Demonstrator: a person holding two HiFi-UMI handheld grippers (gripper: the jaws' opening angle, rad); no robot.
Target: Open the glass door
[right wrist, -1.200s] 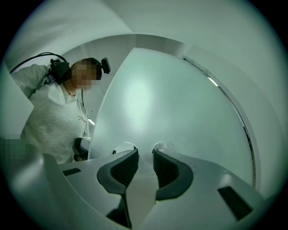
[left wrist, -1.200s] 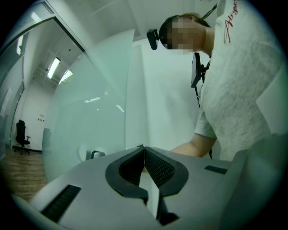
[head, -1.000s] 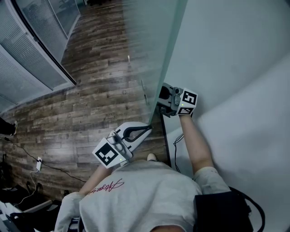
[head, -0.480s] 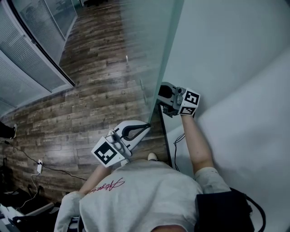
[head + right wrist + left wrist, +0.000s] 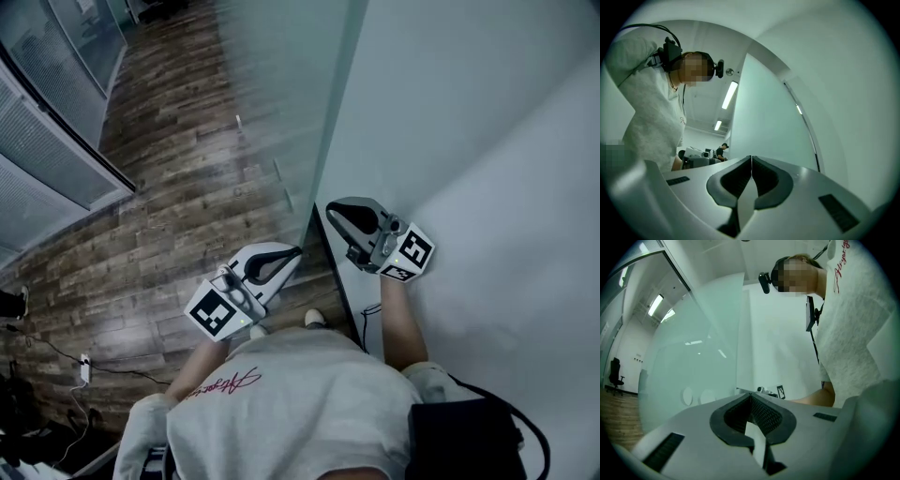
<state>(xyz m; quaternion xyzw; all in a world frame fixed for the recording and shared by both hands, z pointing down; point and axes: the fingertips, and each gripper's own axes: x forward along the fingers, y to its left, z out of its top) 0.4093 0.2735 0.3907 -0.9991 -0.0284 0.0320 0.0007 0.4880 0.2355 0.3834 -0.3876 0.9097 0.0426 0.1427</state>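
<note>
Head view shows the tall frosted glass door [image 5: 286, 89] just ahead of both grippers. The right gripper [image 5: 330, 212] jaws have just closed on nothing; the left gripper [image 5: 296, 253] jaws are closed and empty.

Far centre: glass door [image 5: 300, 84], with wooden floor [image 5: 169, 216] left and wall [image 5: 487, 141] right. Near, left of door edge: left gripper [image 5: 298, 251]; right of it: right gripper [image 5: 330, 211].

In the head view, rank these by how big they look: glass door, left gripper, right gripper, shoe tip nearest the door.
1. glass door
2. left gripper and right gripper: alike, no ranking between them
3. shoe tip
</note>
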